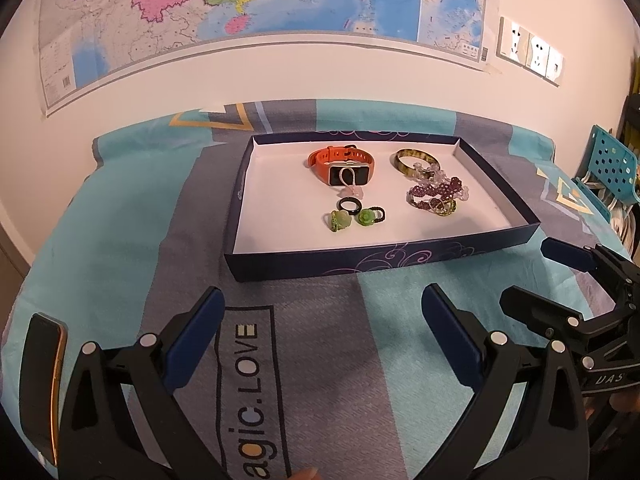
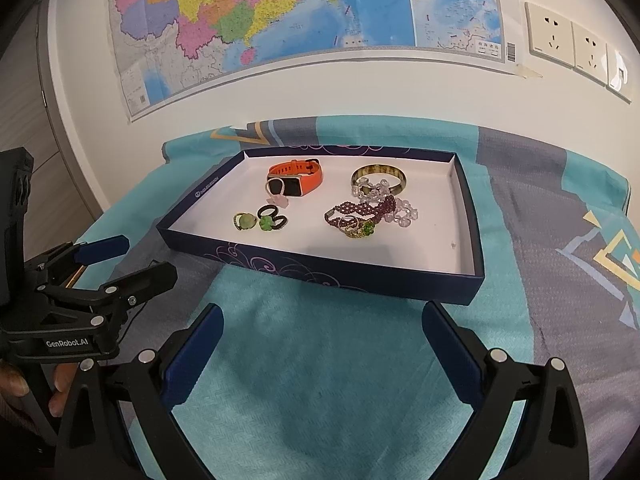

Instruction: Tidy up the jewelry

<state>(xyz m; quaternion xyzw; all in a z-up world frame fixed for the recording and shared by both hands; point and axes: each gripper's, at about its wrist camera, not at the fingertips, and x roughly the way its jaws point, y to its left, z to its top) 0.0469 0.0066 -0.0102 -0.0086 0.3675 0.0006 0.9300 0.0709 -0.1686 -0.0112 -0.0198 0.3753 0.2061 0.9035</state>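
Note:
A dark blue tray point(image 1: 360, 268) point(image 2: 320, 272) with a white floor lies on the teal and grey cloth. In it are an orange smartwatch point(image 1: 340, 158) point(image 2: 296, 178), a green-brown bangle point(image 1: 412, 158) point(image 2: 378, 174), a tangle of purple beads point(image 1: 436, 194) point(image 2: 360, 210) mixed with clear beads, two green flower rings point(image 1: 340, 220) point(image 2: 246, 222) and a black ring point(image 1: 350, 205). My left gripper point(image 1: 322, 320) point(image 2: 136, 262) hangs open before the tray's near wall, holding nothing. My right gripper point(image 2: 324, 328) point(image 1: 536, 276) is open and holding nothing too, to the right of the left one.
A phone point(image 1: 40, 380) lies on the cloth at the far left. A map point(image 2: 280, 20) and wall sockets point(image 2: 576, 44) hang on the wall behind the tray. A teal chair point(image 1: 612, 164) stands off the right edge. A hand point(image 2: 24, 384) grips the left tool.

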